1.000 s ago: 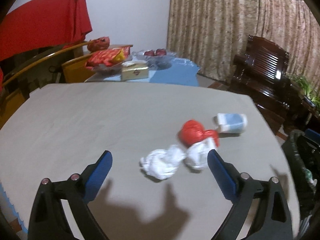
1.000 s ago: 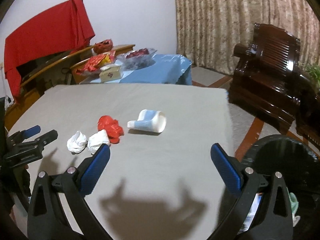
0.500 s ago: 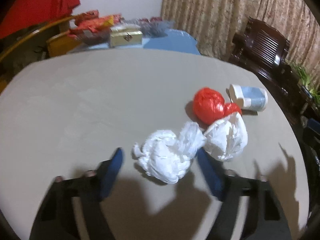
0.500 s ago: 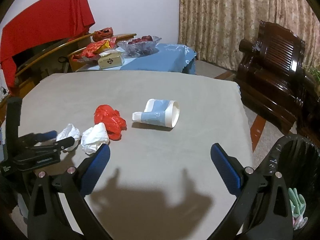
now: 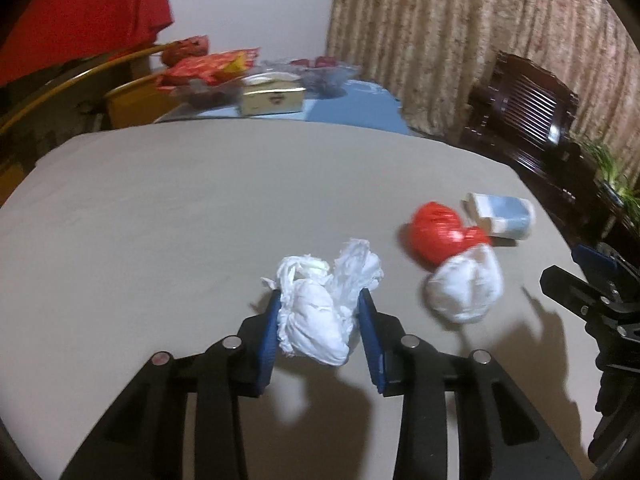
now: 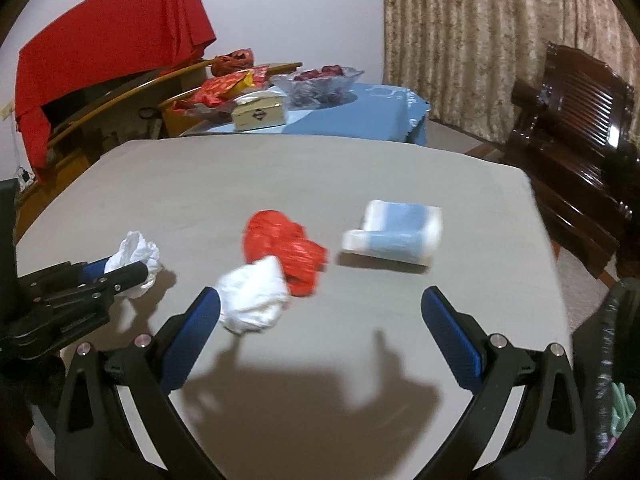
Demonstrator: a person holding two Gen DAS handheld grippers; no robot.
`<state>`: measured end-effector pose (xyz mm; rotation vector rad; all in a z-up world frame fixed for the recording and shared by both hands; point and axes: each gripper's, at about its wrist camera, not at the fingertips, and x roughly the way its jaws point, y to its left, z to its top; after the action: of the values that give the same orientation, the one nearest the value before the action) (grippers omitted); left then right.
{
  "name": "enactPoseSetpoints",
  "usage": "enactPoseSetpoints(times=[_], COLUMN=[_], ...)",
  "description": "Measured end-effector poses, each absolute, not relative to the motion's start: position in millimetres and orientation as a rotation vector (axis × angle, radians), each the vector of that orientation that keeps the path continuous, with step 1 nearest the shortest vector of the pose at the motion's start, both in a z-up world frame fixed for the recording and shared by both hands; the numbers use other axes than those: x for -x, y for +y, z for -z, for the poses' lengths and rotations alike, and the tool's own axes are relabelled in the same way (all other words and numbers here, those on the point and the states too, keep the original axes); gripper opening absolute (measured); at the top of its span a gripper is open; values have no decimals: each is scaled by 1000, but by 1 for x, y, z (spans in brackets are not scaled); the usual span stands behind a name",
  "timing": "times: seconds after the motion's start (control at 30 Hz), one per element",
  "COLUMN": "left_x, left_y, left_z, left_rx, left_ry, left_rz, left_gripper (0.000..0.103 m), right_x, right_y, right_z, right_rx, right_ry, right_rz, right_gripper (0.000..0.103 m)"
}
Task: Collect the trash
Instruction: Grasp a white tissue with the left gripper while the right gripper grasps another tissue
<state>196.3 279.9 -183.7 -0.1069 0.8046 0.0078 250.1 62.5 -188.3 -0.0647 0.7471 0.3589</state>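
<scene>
My left gripper is shut on a crumpled white tissue wad, held just above the grey table; it also shows in the right wrist view. A second white wad lies to its right, touching a red plastic bag. A blue and white paper cup lies on its side behind them. My right gripper is open and empty above the table, with the second wad by its left finger, the red bag and the cup ahead.
A black trash bin stands off the table's right edge. A dark wooden chair is beyond it. A blue-clothed table with a box, bowl and snacks stands behind. The right gripper shows at the right in the left wrist view.
My left gripper closed on the nearer white wad and lifted it slightly. My right gripper moved forward and left toward the second wad and red bag.
</scene>
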Motion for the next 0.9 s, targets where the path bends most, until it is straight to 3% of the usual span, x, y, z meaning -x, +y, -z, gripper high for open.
enactPoseSetpoints(times=[0.17, 0.33, 0.57, 0.67, 0.8, 0.9], left_x=[-193, -191, -190, -189, -188, -185], left_y=[304, 317, 324, 323, 322, 319], left_z=[187, 192, 193, 192, 191, 187], left_rx=[133, 134, 136, 136, 137, 134], left_ry=[810, 817, 819, 819, 818, 815], left_rz=[-57, -78, -84, -84, -83, -80], left_gripper=[37, 37, 37, 37, 37, 37], right_x=[-258, -263, -270, -272, -272, -267], right_y=[87, 104, 120, 129, 130, 127], right_z=[197, 208, 224, 231, 232, 224], right_rx=[54, 77, 82, 103, 92, 88], right_ry=[751, 773, 834, 860, 886, 873], right_rz=[-340, -320, -309, -313, -352, -373], right_gripper=[96, 83, 79, 68, 45, 42])
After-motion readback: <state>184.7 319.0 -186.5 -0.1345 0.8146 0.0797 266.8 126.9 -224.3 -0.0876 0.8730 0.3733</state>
